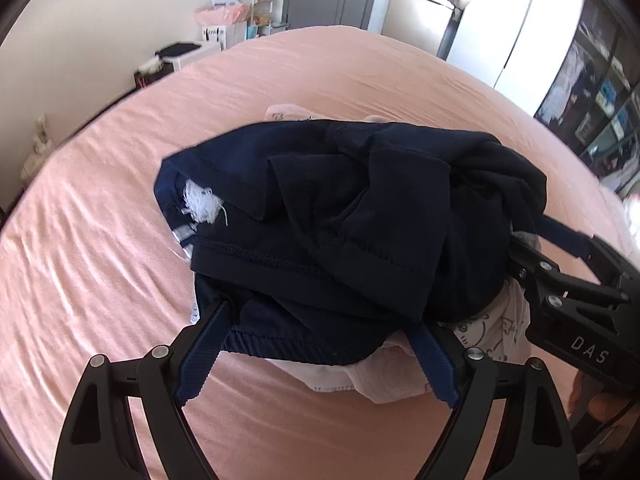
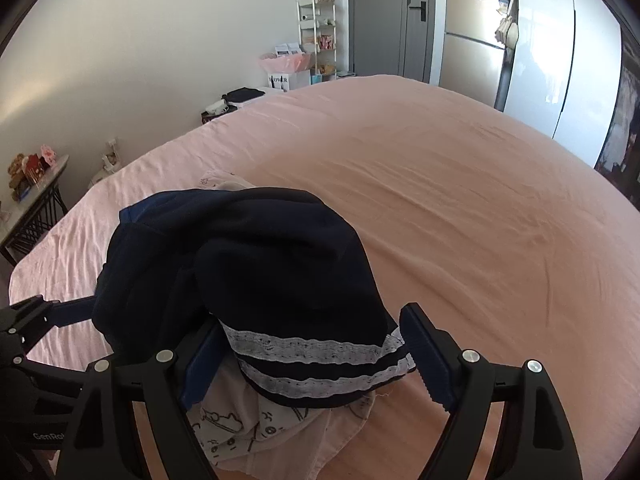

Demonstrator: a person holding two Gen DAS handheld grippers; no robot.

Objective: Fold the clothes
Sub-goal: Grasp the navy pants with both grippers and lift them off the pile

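Left wrist view: the navy garment (image 1: 340,216) lies bunched on a pale printed garment (image 1: 496,332) on the bed (image 1: 100,240), long axis roughly left-right. The left gripper (image 1: 320,344) is spread open, straddling the near hem; the right gripper (image 1: 556,264) reaches in from the right. Right wrist view: the right gripper (image 2: 308,356) is released around the lace-trimmed end (image 2: 316,360). Judged step: securing grasps; next, close both and spread the garment flat.
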